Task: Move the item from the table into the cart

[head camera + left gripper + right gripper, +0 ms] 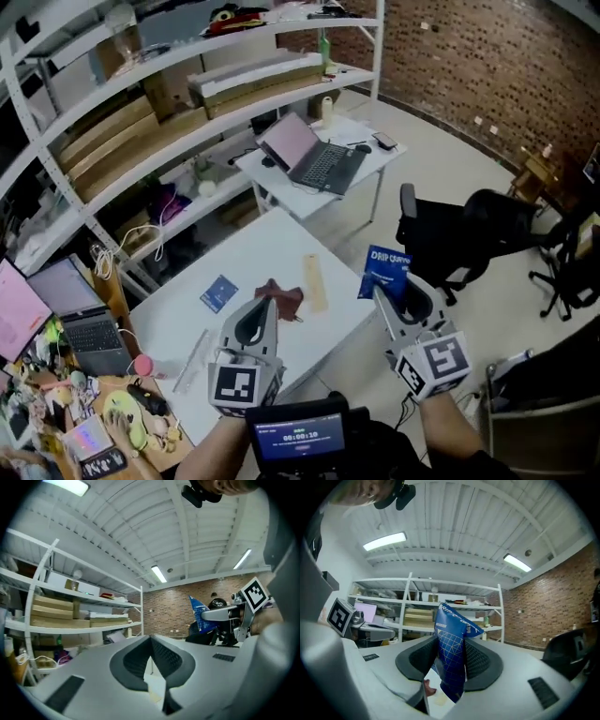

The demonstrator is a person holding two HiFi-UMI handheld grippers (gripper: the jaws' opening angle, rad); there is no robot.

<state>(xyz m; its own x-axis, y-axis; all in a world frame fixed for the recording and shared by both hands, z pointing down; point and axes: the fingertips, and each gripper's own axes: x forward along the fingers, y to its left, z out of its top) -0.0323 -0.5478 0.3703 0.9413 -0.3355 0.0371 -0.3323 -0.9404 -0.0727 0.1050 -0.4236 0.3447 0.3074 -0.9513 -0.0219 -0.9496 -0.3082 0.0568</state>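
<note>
My right gripper (380, 292) is shut on a blue printed pouch (385, 270), held in the air past the right edge of the white table (253, 246). In the right gripper view the pouch (452, 658) stands upright, pinched between the dark pads (480, 660). My left gripper (270, 302) hangs over the table's near part, its jaws closed together with nothing between them. The left gripper view shows its tips (150, 638) meeting, and the right gripper (220, 615) with the pouch (198, 613) off to the right.
A blue card (218, 292), a maroon item (284, 298), a wooden strip (314, 281) and a clear ruler (195, 361) lie on the table. Behind it is a desk with a laptop (319, 159), with shelving (141, 122) at left. Black office chairs (469, 230) and a metal frame (534, 412) are at right.
</note>
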